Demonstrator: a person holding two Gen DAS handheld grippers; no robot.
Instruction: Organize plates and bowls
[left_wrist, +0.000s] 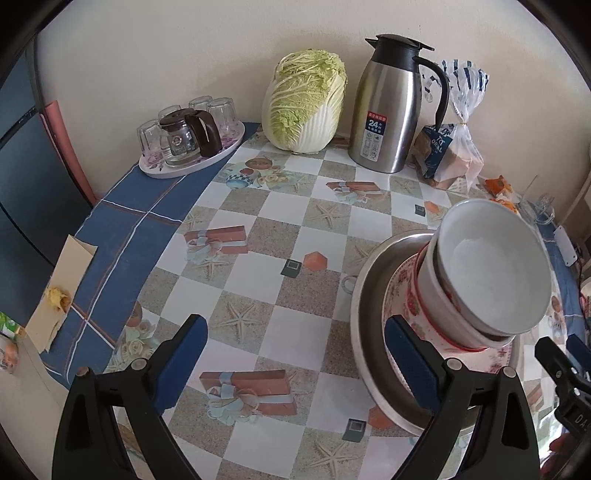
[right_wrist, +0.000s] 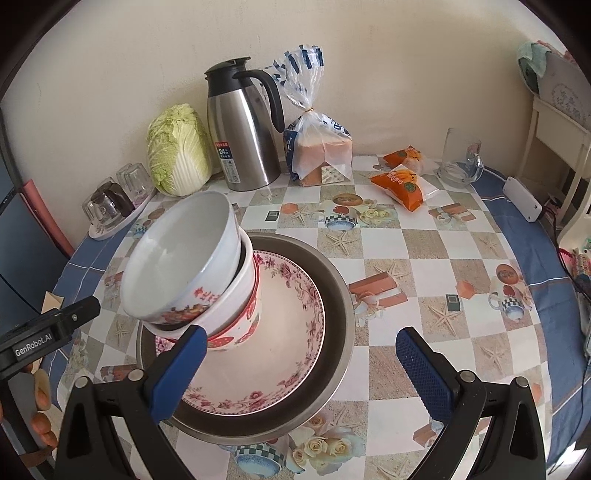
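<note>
Left gripper (left_wrist: 295, 365), in its own view, gaped wide and empty over the tablecloth (left_wrist: 314, 258), with the tilted bowl stack (left_wrist: 487, 273) at three o'clock inside the floral plate (left_wrist: 399, 295) and steel basin (left_wrist: 364, 295). Right gripper (right_wrist: 301, 363), in the right view, stood equally wide and empty, stack at ten o'clock; probably best served by nudging the leaning top bowl (right_wrist: 177, 258) level before gripping anything.

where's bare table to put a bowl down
Bare tablecloth lies left of the metal basin, in front of the cabbage and glass tray. Another patch is right of the basin, in front of the snack packets. The back wall is crowded: kettle, bread bag, mug.
</note>
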